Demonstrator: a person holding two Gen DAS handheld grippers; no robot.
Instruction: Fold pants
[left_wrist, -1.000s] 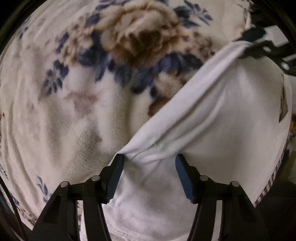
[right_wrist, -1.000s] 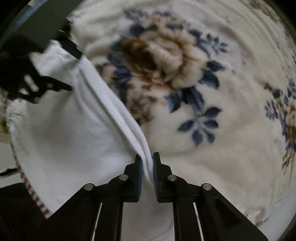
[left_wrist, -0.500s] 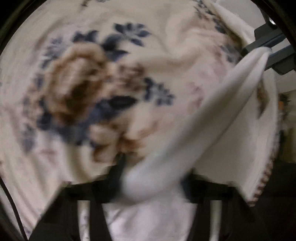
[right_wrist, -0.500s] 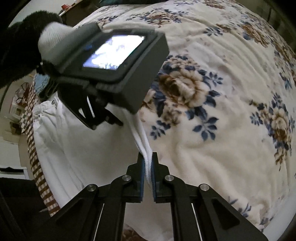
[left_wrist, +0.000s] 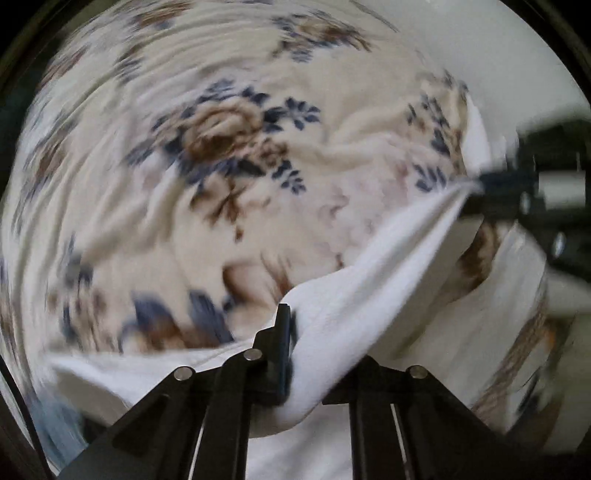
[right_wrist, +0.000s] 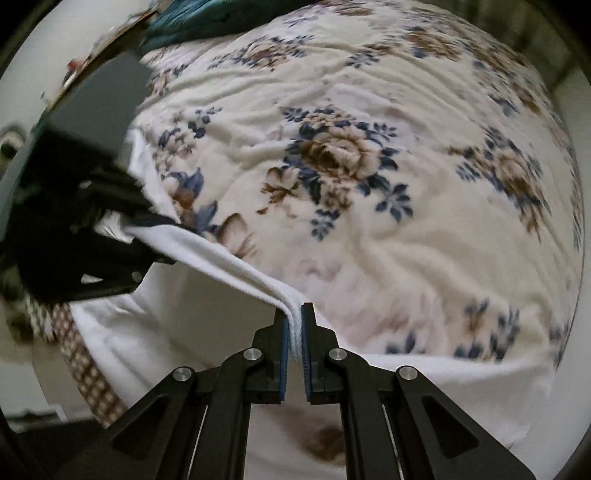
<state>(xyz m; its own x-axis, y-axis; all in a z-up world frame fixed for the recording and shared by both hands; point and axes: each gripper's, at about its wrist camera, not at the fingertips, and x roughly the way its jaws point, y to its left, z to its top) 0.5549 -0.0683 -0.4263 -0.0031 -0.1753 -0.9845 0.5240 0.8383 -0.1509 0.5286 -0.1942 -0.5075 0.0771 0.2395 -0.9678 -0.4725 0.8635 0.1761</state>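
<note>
Since 1 second ago your left gripper (left_wrist: 295, 350) has closed on the white fabric pants (right_wrist: 221, 254) | your right gripper (right_wrist: 294, 347) stays clamped on them | pants edge stretched between both above the floral fleece blanket (right_wrist: 369, 221) on the bed

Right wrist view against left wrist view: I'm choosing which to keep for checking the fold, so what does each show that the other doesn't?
Only the right wrist view shows the checked edging, a teal item at the far end of the bed, and blue pads sharply pinching the cloth. Only the left wrist view, blurred, shows cloth bunched over the left gripper, hiding one finger. Both show the white pants stretched between the left gripper and right gripper, each shut on fabric, above the floral blanket.
</note>
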